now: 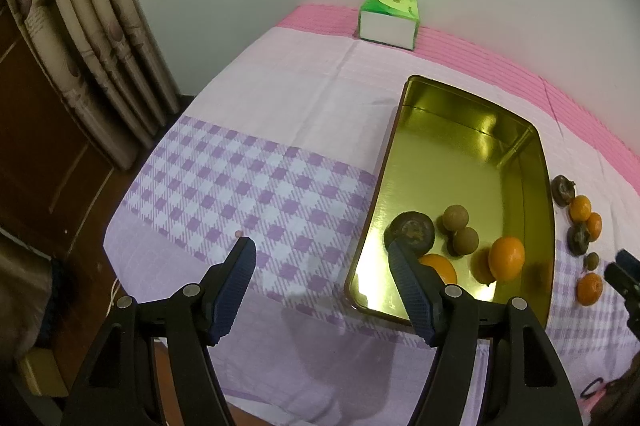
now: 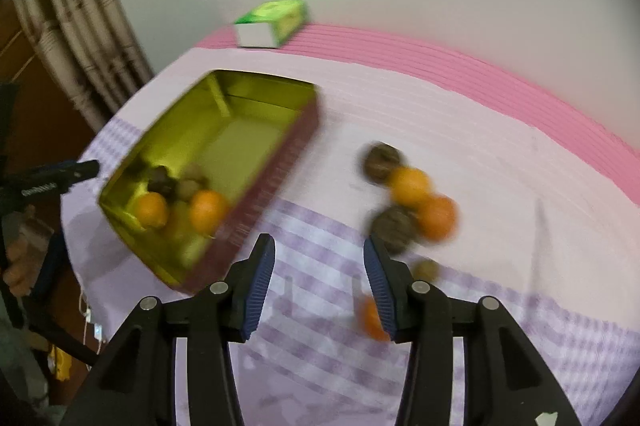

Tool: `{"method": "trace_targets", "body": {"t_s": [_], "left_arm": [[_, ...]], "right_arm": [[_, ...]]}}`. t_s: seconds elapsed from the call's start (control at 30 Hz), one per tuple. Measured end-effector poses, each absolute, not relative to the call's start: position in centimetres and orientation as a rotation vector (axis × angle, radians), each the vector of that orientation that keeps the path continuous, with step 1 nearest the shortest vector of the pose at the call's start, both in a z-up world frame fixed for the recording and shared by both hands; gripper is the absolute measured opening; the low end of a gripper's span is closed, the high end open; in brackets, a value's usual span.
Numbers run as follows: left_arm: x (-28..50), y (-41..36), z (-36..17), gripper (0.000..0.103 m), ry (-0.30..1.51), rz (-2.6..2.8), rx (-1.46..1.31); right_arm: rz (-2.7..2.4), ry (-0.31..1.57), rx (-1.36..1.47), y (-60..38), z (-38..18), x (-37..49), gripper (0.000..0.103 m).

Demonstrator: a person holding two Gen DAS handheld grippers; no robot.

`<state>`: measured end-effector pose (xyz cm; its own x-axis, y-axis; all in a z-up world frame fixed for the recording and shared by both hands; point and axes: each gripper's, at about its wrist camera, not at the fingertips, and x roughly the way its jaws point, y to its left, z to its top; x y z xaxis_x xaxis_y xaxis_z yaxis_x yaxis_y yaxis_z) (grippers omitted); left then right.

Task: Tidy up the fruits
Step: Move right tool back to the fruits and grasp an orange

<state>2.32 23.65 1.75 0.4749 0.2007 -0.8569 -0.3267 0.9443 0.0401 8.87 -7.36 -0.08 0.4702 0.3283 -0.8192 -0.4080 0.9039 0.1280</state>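
Note:
A gold tin tray [image 1: 472, 129] lies on the checked cloth. In its near end are two oranges [image 1: 506, 258], a dark mangosteen [image 1: 412, 230] and two brown round fruits [image 1: 456, 218]. My left gripper [image 1: 320, 244] hangs open and empty over the tray's left rim. The right wrist view is blurred. It shows loose fruit right of the tray [image 2: 280, 161]: two oranges [image 2: 410, 183], two dark fruits [image 2: 394, 228], a small brown one [image 2: 426, 268] and another orange [image 2: 372, 318] beside the right finger. My right gripper [image 2: 318, 241] is open above the cloth, holding nothing.
A green tissue box [image 1: 390, 19] stands at the back of the table against the wall. A curtain [image 1: 92, 25] hangs at the left, past the table's edge. The cloth left of the tray holds only a tiny pink bead [image 1: 239, 234].

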Motion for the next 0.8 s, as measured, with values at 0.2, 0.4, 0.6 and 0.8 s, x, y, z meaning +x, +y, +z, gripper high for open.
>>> {"method": "trace_targets", "body": {"t_s": [0.2, 0.4, 0.6, 0.8], "left_arm": [[2.3, 22.8, 1.7, 0.069, 1.031, 0.308, -0.103], [2.4, 22.0, 1.5, 0.069, 1.037, 0.293, -0.073], [2.5, 21.3, 1.4, 0.069, 1.041, 0.271, -0.049], [2.8, 20.4, 1.0, 0.069, 1.054, 0.247, -0.012]], "right_arm": [[0.372, 1.033, -0.042, -12.2, -2.0, 7.9, 0.044], [0.373, 1.072, -0.022, -13.0, -4.3, 7.3, 0.044], [0.383, 1.078, -0.031, -11.8, -5.4, 7.8, 0.044], [0.379, 1.083, -0.038, -11.2, -6.2, 8.6, 0.044]]}}
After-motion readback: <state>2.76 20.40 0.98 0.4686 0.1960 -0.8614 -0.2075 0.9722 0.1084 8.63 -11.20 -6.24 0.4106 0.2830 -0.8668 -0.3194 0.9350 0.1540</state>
